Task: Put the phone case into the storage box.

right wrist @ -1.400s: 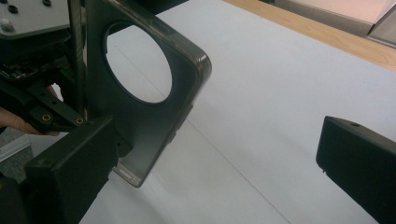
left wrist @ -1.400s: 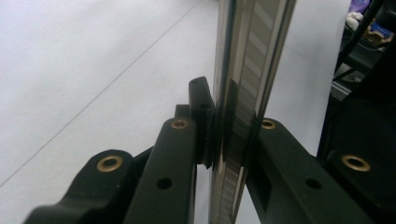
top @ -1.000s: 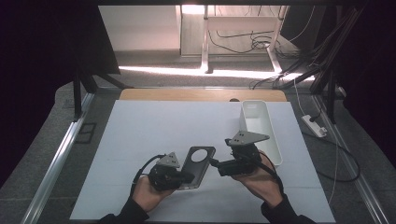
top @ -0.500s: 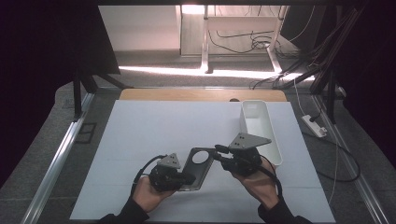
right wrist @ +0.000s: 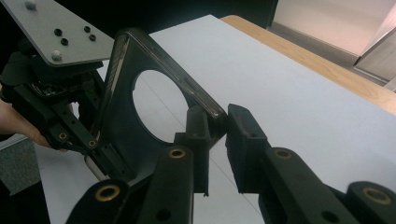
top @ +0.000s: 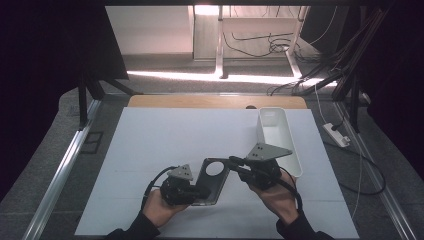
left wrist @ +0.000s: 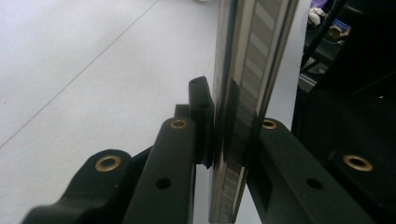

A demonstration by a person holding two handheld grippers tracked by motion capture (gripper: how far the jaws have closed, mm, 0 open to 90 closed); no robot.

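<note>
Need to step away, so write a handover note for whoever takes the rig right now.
Left claw: shut on the dark case, at its lower end.
Right claw: jaws have just been closing on the case's upper corner; pads look pressed on it.
White bin: on the table, right of both hands.
Done: both claws hold the case.
Left: case not yet set down or binned.

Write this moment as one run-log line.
left tool: shut on phone case | right tool: just closing on case corner | white bin: beside

Dim room, bright lit counter (top: 165,145).
Light strip glares on far floor; dark edges; close-up tongs views soft, near parts out of focus.
</note>
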